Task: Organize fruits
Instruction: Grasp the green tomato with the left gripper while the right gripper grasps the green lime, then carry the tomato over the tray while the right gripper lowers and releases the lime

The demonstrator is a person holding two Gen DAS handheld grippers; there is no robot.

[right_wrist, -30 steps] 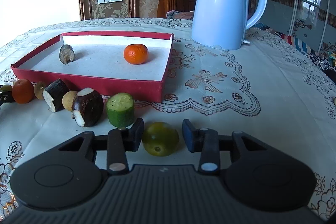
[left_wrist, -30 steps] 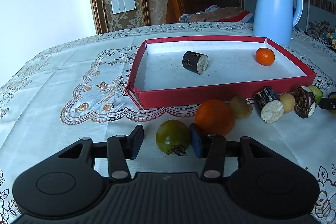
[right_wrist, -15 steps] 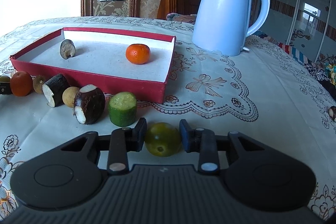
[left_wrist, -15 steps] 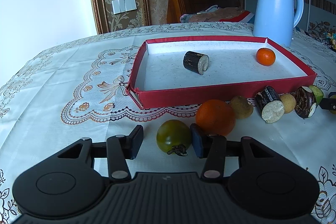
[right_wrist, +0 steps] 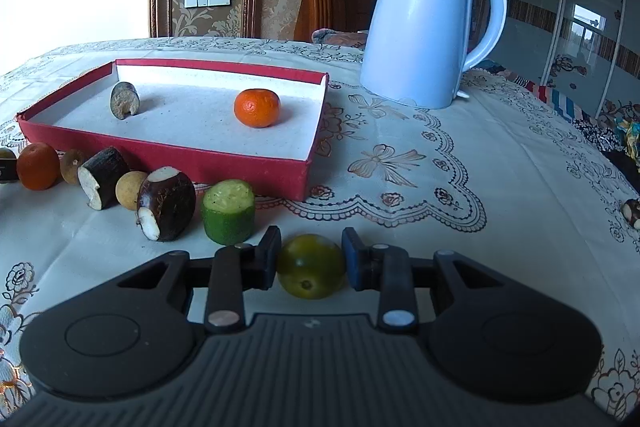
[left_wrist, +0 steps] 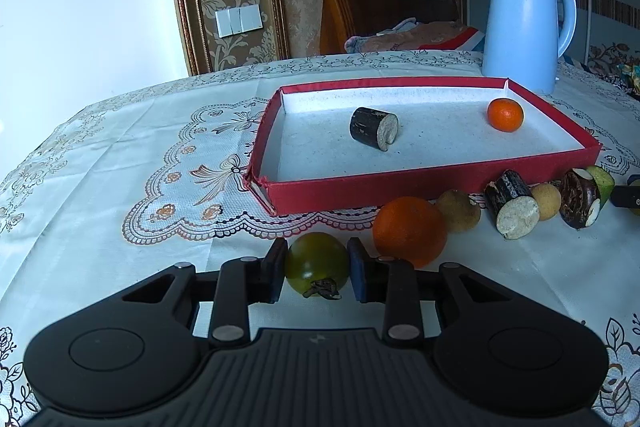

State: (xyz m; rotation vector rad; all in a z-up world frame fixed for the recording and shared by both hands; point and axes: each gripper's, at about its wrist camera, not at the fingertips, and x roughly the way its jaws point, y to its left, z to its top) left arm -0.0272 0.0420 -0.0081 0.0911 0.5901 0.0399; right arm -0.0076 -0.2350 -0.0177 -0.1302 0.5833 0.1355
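My left gripper [left_wrist: 317,269] is shut on a green tomato [left_wrist: 316,261] with a dried stem, held just above the tablecloth. An orange [left_wrist: 410,231] sits right of it. My right gripper [right_wrist: 310,263] is shut on a round green fruit [right_wrist: 310,265]. A red tray [left_wrist: 420,179] with a white floor holds a dark sugarcane piece [left_wrist: 373,127] and a small tangerine [left_wrist: 505,114]. The tray [right_wrist: 240,163], the cane piece [right_wrist: 125,100] and the tangerine [right_wrist: 257,107] show in the right wrist view too.
Along the tray's front lie a brown fruit [left_wrist: 458,210], a cane piece [left_wrist: 512,210], a longan [left_wrist: 545,195], a dark chestnut-like piece [right_wrist: 166,203] and a cucumber chunk [right_wrist: 229,211]. A pale blue kettle [right_wrist: 424,27] stands behind the tray. A chair [left_wrist: 380,7] is at the table's far edge.
Both grippers closed from open onto their green fruits. Both lifted slightly, so the tray and table look lower and farther.
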